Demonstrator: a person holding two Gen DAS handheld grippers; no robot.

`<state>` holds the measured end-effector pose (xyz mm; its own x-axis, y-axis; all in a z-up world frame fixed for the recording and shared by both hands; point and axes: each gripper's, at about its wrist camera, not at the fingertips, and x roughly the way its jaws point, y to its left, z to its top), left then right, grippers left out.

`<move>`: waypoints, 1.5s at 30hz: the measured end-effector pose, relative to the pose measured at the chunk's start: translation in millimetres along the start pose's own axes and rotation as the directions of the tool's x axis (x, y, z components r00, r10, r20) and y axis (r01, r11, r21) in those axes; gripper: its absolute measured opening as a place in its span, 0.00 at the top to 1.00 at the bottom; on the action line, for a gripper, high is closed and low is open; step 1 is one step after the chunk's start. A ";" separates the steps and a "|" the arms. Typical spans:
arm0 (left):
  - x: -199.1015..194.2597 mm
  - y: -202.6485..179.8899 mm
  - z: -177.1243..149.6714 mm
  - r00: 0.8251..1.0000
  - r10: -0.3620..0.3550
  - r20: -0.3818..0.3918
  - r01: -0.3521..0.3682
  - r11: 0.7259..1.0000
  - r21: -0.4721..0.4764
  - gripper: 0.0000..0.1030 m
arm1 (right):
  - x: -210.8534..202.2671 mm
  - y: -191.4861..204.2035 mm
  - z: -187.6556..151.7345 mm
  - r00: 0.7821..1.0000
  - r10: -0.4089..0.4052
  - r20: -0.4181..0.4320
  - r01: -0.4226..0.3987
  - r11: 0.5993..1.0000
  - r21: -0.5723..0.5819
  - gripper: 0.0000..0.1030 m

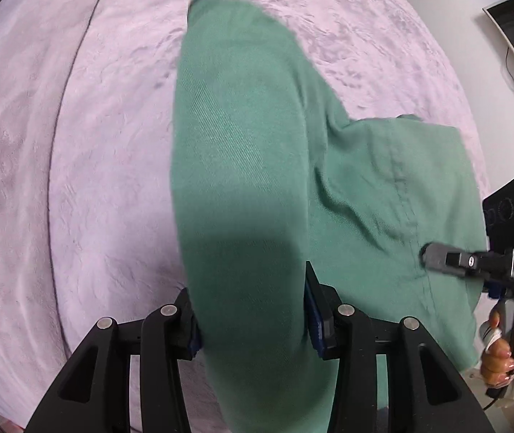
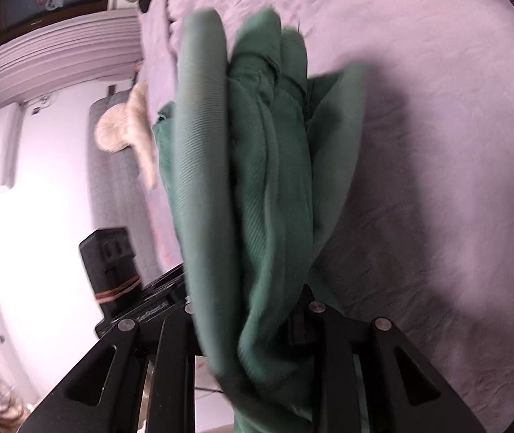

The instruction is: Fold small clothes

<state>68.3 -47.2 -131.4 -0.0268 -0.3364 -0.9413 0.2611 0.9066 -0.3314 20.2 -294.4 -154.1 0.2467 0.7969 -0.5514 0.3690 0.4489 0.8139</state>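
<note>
Holding: both hand-held grippers have hold of one green garment point(image 1: 242, 166), and it is lifted up over a bed.
Left hand-held gripper point(image 1: 251, 319): its two black fingers are squeezed onto a thick fold of the green cloth. The cloth fills the gap between them and stretches away from the camera.
Left fingers point(image 1: 316, 310): blue pads press on the cloth from both sides.
Right hand-held gripper point(image 2: 246, 321): a bunch of folded green layers runs through the fingers. The cloth hides the tips here.
Right hand-held gripper seen from the left wrist point(image 1: 434, 256): its grey tip is pinched shut on the garment edge, next to a seam.
Hand point(image 1: 502, 353): a person's hand wraps around the right handle, low at the right edge.
Green garment in the right wrist view point(image 2: 257, 180): several layers hang together, a bit blurry, with stitched edges on top.
Bed point(image 1: 76, 144): covered with a soft pale pink blanket, under the garment.
Bed in the right wrist view point(image 2: 437, 144): the garment's shadow falls on it.
Radiator point(image 2: 58, 65): white, by the wall, far left.
Fluffy cream thing point(image 2: 123, 126): at the bed's edge; I cannot tell what it is.
</note>
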 end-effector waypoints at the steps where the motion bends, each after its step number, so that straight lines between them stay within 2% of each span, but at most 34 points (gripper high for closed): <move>1: -1.4 2.0 0.9 1.000 -0.004 0.005 0.004 1.000 0.000 0.53 | -4.6 -1.0 4.0 0.998 -0.060 0.030 0.060 0.998 0.001 0.68; 2: -5.0 4.5 0.6 1.000 -0.014 0.016 0.014 1.000 -0.004 0.49 | -11.1 -1.4 7.2 0.990 -0.127 0.059 0.127 0.992 -0.001 0.65; 4: -17.6 11.2 -4.4 0.999 0.012 0.053 -0.012 1.000 0.008 0.46 | -26.0 -0.2 10.6 0.950 -0.292 0.108 0.296 0.955 -0.030 0.64; 6: -26.8 13.1 -5.2 0.996 0.049 0.079 -0.051 0.999 0.020 0.44 | -38.7 4.0 10.3 0.879 -0.452 0.149 0.467 0.880 -0.084 0.64; 7: -31.2 16.8 -6.8 0.994 0.061 0.087 -0.063 0.998 0.017 0.44 | -43.3 4.5 7.9 0.851 -0.500 0.162 0.517 0.851 -0.094 0.65; 8: -35.6 20.5 -9.5 0.993 0.076 0.094 -0.078 0.997 0.018 0.44 | -47.4 4.7 4.6 0.840 -0.516 0.166 0.534 0.841 -0.089 0.67; 9: -40.5 29.0 -14.4 0.990 0.095 0.101 -0.098 0.995 0.024 0.44 | -51.2 5.3 1.8 0.831 -0.530 0.171 0.548 0.833 -0.077 0.73; 11: -51.4 35.5 -21.1 0.984 0.136 0.115 -0.141 0.989 0.037 0.44 | -60.0 3.4 -2.4 0.810 -0.559 0.179 0.576 0.815 -0.060 0.74; 15: -65.8 31.9 -33.5 0.985 0.123 0.125 -0.129 0.991 0.042 0.44 | -89.0 -1.4 -16.3 0.841 -0.499 0.207 0.521 0.851 -0.066 0.74; 18: -68.1 17.7 -43.9 0.993 0.057 0.102 -0.065 0.995 0.082 0.44 | -91.7 19.2 -12.2 0.863 -0.453 0.224 0.484 0.869 -0.106 0.73; 21: -62.0 -1.1 -58.9 0.999 0.004 0.049 -0.011 0.989 0.145 0.44 | -78.1 21.5 3.8 0.863 -0.456 0.219 0.488 0.865 -0.121 0.58; 23: -52.3 -10.8 -71.0 1.000 -0.002 0.010 0.001 0.984 0.179 0.44 | -64.9 15.9 21.8 0.876 -0.438 0.202 0.465 0.878 -0.114 0.58; 24: -46.0 -13.5 -76.8 1.000 0.012 -0.006 -0.010 0.982 0.189 0.44 | -52.7 13.2 30.8 0.884 -0.429 0.184 0.452 0.886 -0.101 0.66; 25: -37.3 -14.7 -82.3 0.999 0.030 -0.024 -0.025 0.981 0.193 0.44 | -45.8 9.3 37.0 0.887 -0.429 0.171 0.447 0.890 -0.091 0.86; 26: -28.8 -13.8 -87.6 0.998 0.047 -0.040 -0.038 0.980 0.195 0.44 | -40.0 8.8 40.8 0.873 -0.458 0.167 0.477 0.874 -0.097 0.86; 27: -20.9 -11.4 -92.6 0.997 0.055 -0.049 -0.045 0.980 0.193 0.44 | -37.4 8.8 40.5 0.848 -0.500 0.173 0.522 0.845 -0.119 0.86; 28: -13.8 -7.1 -97.1 0.997 0.050 -0.051 -0.040 0.983 0.178 0.40 | -29.1 7.1 43.1 0.813 -0.554 0.177 0.579 0.801 -0.154 0.86; 29: -9.4 -2.7 -99.2 0.998 0.048 -0.050 -0.040 0.987 0.157 0.30 | -23.7 1.5 44.4 0.790 -0.591 0.164 0.613 0.771 -0.171 0.86; 30: -7.3 1.7 -99.8 0.998 0.051 -0.044 -0.045 0.990 0.131 0.26 | -19.1 -6.7 46.5 0.784 -0.604 0.144 0.621 0.766 -0.167 0.86; 32: -7.1 8.0 -98.8 0.998 0.033 -0.046 -0.029 0.996 0.086 0.24 | -20.5 -13.7 48.6 0.800 -0.585 0.135 0.600 0.788 -0.138 0.86; 33: -7.9 8.6 -99.1 0.998 0.032 -0.045 -0.029 0.996 0.080 0.24 | -22.9 -12.0 47.5 0.799 -0.585 0.140 0.601 0.787 -0.138 0.86; 36: -12.8 4.2 -101.5 0.998 0.063 -0.031 -0.059 0.992 0.108 0.24 | -33.5 4.3 35.2 0.748 -0.640 0.173 0.663 0.728 -0.172 0.86; 37: -13.7 3.2 -102.1 0.997 0.071 -0.027 -0.067 0.991 0.115 0.24 | -40.3 12.3 26.7 0.744 -0.642 0.188 0.668 0.720 -0.188 0.86; 38: -14.8 2.3 -101.5 0.997 0.074 -0.026 -0.071 0.991 0.116 0.24 | -47.8 20.7 17.6 0.757 -0.623 0.197 0.653 0.729 -0.203 0.86; 41: -14.8 2.4 -100.6 0.997 0.077 -0.031 -0.073 0.991 0.116 0.24 | -62.9 47.2 -21.5 0.838 -0.513 0.186 0.545 0.796 -0.263 0.85; 43: -15.3 4.6 -101.6 0.996 0.077 -0.033 -0.073 0.990 0.118 0.24 | -64.0 63.0 -49.9 0.863 -0.475 0.172 0.505 0.803 -0.316 0.85; 45: -14.8 4.0 -100.2 0.996 0.077 -0.034 -0.072 0.990 0.118 0.24 | -56.6 65.9 -72.5 0.873 -0.469 0.137 0.486 0.807 -0.335 0.85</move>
<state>-27.0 -13.1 -125.2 -0.0397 -0.2570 -0.9656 0.3748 0.8920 -0.2528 -34.3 -280.6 -55.9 0.1649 0.4298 -0.8878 0.1173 0.8851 0.4503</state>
